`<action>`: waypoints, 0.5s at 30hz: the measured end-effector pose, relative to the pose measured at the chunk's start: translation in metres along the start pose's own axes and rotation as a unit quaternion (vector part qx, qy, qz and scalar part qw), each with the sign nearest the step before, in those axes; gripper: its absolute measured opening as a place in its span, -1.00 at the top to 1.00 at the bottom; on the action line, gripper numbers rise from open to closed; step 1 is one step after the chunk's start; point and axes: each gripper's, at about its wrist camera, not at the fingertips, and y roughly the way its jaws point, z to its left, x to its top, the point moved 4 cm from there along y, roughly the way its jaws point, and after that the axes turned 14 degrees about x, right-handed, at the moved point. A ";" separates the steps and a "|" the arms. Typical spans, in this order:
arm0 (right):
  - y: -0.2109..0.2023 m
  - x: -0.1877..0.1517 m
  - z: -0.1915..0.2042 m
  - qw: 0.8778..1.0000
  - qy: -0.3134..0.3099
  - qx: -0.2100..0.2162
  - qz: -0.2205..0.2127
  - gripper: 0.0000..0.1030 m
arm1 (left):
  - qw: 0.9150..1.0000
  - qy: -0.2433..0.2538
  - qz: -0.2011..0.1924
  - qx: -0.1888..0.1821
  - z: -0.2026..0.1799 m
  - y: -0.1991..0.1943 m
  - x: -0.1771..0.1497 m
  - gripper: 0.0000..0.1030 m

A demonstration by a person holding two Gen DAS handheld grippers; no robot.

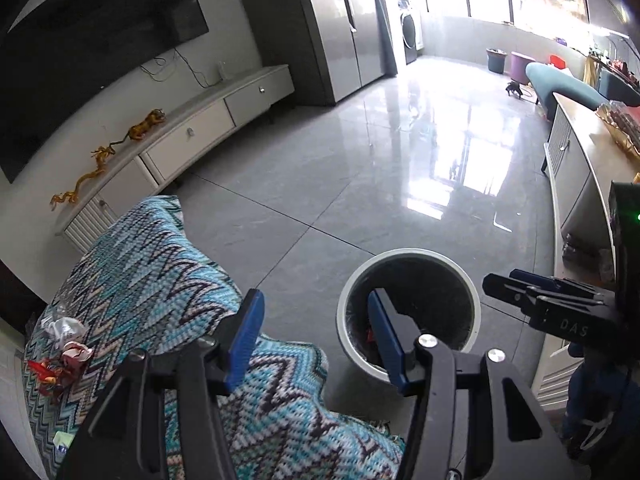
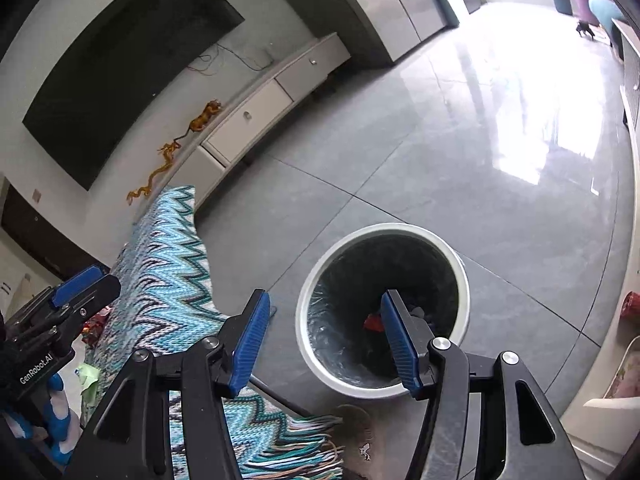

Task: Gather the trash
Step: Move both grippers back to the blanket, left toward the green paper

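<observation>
A white round trash bin (image 1: 472, 288) with a black liner stands on the grey floor; it also shows in the right wrist view (image 2: 460, 264). A red wrapper (image 2: 373, 323) lies inside it. Crumpled wrappers (image 1: 66, 344), red and white, lie on a blue zigzag blanket (image 1: 152, 280) at the left. My left gripper (image 1: 316, 316) is open and empty, over the gap between blanket and bin. My right gripper (image 2: 324, 318) is open and empty above the bin's near rim. The right gripper also shows at the right of the left wrist view (image 1: 500, 282).
A white TV cabinet (image 1: 208, 124) with golden dragon figures runs along the left wall under a dark screen. A cream sideboard (image 1: 576, 168) lines the right. The blanket (image 2: 168, 264) hangs with fringe beside the bin. A green scrap (image 2: 90, 376) lies at the left.
</observation>
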 end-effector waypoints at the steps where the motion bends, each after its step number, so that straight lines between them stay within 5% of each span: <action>1: -0.001 0.000 0.003 1.000 -0.003 0.001 0.000 -0.12 | 1.000 -0.002 -0.002 0.003 0.003 -0.003 -0.002 -0.02; 15: -0.011 -0.006 0.070 0.998 -0.058 0.021 0.000 -0.22 | 0.998 -0.041 -0.041 0.031 0.053 -0.048 -0.022 -0.26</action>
